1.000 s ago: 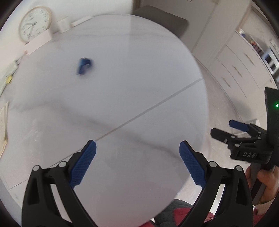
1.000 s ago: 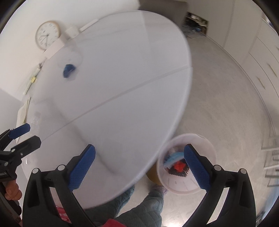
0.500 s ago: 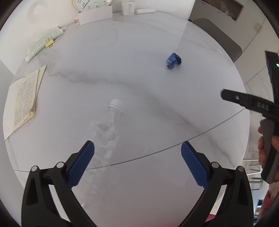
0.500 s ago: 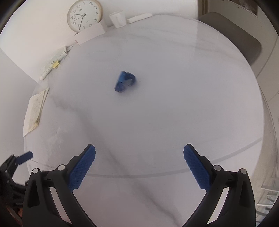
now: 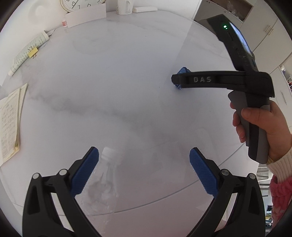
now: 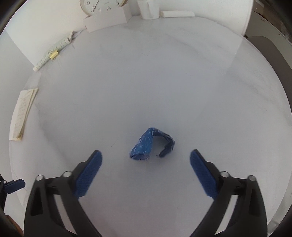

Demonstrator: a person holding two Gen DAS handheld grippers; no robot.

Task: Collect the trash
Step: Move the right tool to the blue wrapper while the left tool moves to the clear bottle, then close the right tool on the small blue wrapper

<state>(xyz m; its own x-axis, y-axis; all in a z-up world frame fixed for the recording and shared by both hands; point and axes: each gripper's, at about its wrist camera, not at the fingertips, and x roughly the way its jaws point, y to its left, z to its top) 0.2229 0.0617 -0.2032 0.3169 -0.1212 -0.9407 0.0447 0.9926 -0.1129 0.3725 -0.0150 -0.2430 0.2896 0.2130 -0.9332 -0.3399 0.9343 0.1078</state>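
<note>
A crumpled blue wrapper [image 6: 152,144] lies on the round white marble table [image 6: 146,82]. My right gripper [image 6: 146,160] is open, its jaws on either side of the wrapper, just short of it. In the left wrist view the wrapper [image 5: 182,70] is mostly hidden behind the right gripper's black finger. A clear plastic bottle [image 5: 104,180] with a white cap lies on the table between the jaws of my open left gripper [image 5: 144,160], close to the left pad [image 5: 84,170].
At the table's far edge stand a clock [image 6: 99,5], a white card [image 6: 105,20], a mug [image 6: 147,8] and a rolled paper with a clip [image 6: 53,52]. A notebook [image 6: 22,113] lies at the left edge. A grey chair [image 6: 268,52] stands at the right.
Both grippers swung from the table's edge and bin toward the table. The right one closed in on the blue wrapper; the left one moved over the bottle.
</note>
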